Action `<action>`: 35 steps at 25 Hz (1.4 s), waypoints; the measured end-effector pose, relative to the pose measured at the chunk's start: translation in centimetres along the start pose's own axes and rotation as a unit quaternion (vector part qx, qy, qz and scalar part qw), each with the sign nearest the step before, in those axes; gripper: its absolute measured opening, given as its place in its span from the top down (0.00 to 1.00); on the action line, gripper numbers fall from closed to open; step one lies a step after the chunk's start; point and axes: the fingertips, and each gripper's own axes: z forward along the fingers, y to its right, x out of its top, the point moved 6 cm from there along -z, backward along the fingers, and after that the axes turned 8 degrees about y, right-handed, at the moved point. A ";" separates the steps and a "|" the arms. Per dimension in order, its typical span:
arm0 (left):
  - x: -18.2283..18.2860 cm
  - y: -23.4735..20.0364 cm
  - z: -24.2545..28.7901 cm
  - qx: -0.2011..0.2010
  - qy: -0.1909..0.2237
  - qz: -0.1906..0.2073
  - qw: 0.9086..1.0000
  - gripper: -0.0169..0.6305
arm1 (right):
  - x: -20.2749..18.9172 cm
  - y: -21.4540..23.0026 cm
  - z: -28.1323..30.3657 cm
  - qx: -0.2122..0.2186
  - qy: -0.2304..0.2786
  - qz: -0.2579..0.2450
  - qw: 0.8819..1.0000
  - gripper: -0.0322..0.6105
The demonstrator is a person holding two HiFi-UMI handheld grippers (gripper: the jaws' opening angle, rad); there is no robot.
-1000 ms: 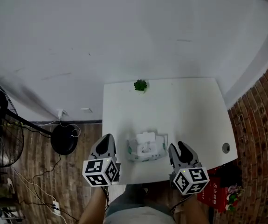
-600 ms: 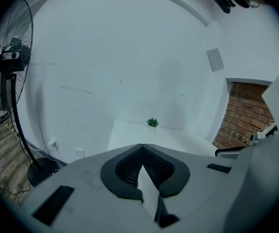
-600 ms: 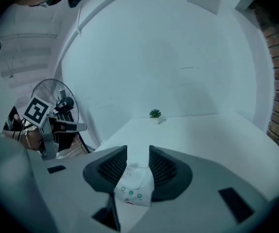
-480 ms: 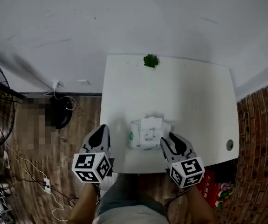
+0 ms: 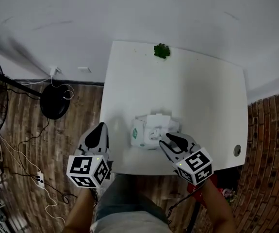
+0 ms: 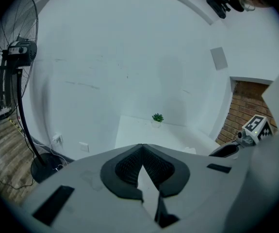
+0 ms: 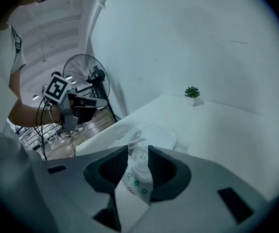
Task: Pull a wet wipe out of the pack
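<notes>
The wet wipe pack [image 5: 151, 130] lies near the front edge of the white table [image 5: 197, 96], its white lid flipped up and a tuft of wipe showing. In the right gripper view the pack [image 7: 138, 177], white with green dots, fills the gap between the jaws, with its lid [image 7: 158, 135] beyond. My right gripper [image 5: 170, 141] is open at the pack's front right corner. My left gripper [image 5: 98, 133] is shut and holds nothing; it hangs at the table's front left edge, a hand's width left of the pack.
A small green plant [image 5: 162, 50] stands at the table's far edge. A cable hole [image 5: 237, 150] sits at the front right corner. A standing fan [image 6: 13, 76] and cables are on the wooden floor to the left. A brick wall [image 5: 275, 144] is on the right.
My right gripper has moved left and forward until the pack's corner sits between its jaws. The left gripper has drifted left and back. The head view has shifted.
</notes>
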 end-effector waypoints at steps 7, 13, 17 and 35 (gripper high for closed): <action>-0.3 -0.7 -0.4 0.012 -0.001 -0.010 1.000 0.97 | 0.3 0.4 1.6 0.048 -0.039 -0.034 0.997 0.75; 0.1 -1.6 -0.3 0.027 0.007 -0.016 0.999 0.97 | 0.4 0.6 2.4 0.074 -0.068 -0.051 0.994 0.75; 0.1 -1.9 0.0 0.028 0.010 -0.020 0.999 0.97 | 0.4 0.9 3.2 0.100 -0.088 -0.056 0.990 0.75; 0.5 -4.3 0.5 0.050 0.010 -0.028 0.998 0.97 | 0.6 0.9 5.8 0.163 -0.161 -0.092 0.969 0.80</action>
